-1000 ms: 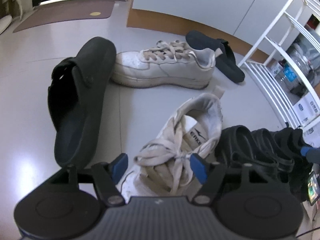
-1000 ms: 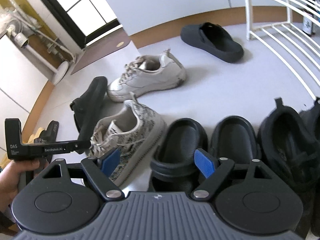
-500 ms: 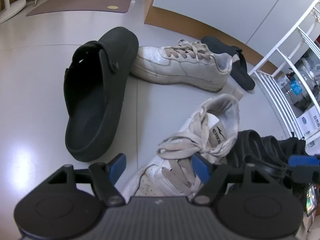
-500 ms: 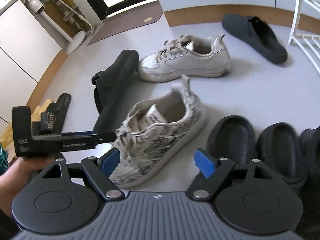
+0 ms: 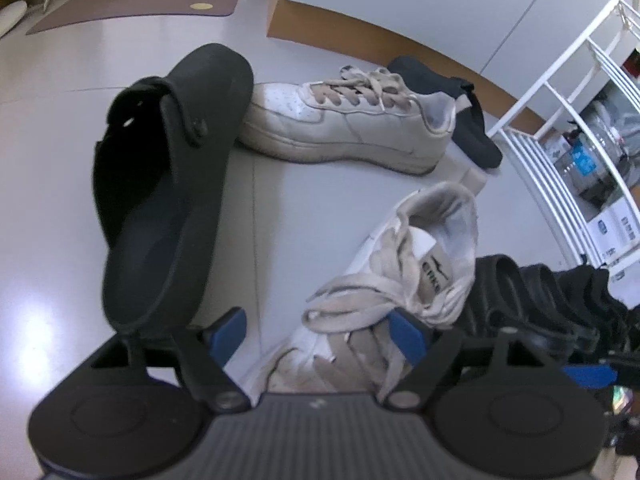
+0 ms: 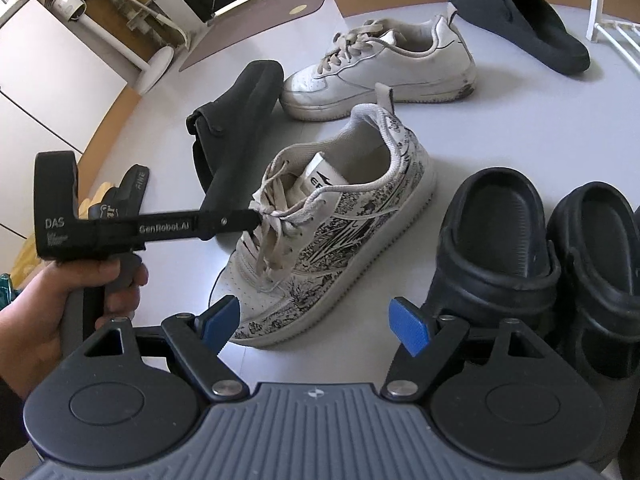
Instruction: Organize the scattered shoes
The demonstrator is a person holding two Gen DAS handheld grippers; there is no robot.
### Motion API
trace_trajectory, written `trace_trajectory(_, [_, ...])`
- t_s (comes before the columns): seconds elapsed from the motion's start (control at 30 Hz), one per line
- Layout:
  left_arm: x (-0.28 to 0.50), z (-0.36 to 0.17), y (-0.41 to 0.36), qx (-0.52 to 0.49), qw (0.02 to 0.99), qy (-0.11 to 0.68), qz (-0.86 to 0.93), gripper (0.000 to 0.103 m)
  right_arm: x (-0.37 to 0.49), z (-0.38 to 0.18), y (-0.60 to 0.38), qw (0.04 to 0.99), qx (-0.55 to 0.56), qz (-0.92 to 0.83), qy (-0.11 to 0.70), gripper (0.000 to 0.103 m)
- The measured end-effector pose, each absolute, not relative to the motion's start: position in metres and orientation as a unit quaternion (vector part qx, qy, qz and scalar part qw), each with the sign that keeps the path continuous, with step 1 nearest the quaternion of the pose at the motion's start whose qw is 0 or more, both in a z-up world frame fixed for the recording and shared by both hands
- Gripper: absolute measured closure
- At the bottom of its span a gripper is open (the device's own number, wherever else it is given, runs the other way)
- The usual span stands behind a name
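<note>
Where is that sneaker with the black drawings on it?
In the right wrist view the patterned sneaker stands mid-floor, between the tipped black clog on its left and the black slippers on its right.

1. A white lace-up sneaker with black scribble print (image 6: 332, 240) stands upright mid-floor.
2. A plain white leather sneaker (image 6: 380, 68) stands behind it.
3. A black clog (image 6: 236, 128) lies tipped on its side.
4. A dark slipper (image 6: 520, 24) rests farthest back.
5. Two black rubber clogs (image 6: 496, 248) stand paired beside the printed sneaker.
</note>
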State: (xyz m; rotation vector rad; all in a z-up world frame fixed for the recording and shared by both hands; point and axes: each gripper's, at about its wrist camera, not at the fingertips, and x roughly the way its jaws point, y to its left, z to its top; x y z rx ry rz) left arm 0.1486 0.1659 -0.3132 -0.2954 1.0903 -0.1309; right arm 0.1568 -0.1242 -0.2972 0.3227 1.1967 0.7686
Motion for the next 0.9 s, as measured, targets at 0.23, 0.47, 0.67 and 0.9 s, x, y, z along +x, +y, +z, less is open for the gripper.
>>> trace_trajectory(0.23, [0.156,-0.325,0.156,-0.133,0.829,0.539,-0.071,0.025,0.154,-0.302,-0.135,0.744,0.148,0.346,0.553,0.017])
trace_trajectory(0.47, [0.153,-0.324,0.155,-0.149,0.816,0.55,-0.094,0.041,0.158,-0.306,-0.133,0.746,0.144,0.344,0.552,0.017])
trace_trajectory(0.67, [0.145,-0.319,0.156,-0.159,0.805,0.562,-0.107,0.047,0.162,-0.311,-0.123,0.75,0.133,0.341,0.552,0.017])
trace_trajectory(0.9, [0.136,-0.303,0.167,-0.17,0.815,0.546,-0.095,0.046,0.168,-0.317,-0.106,0.755,0.118,0.344,0.545,0.017])
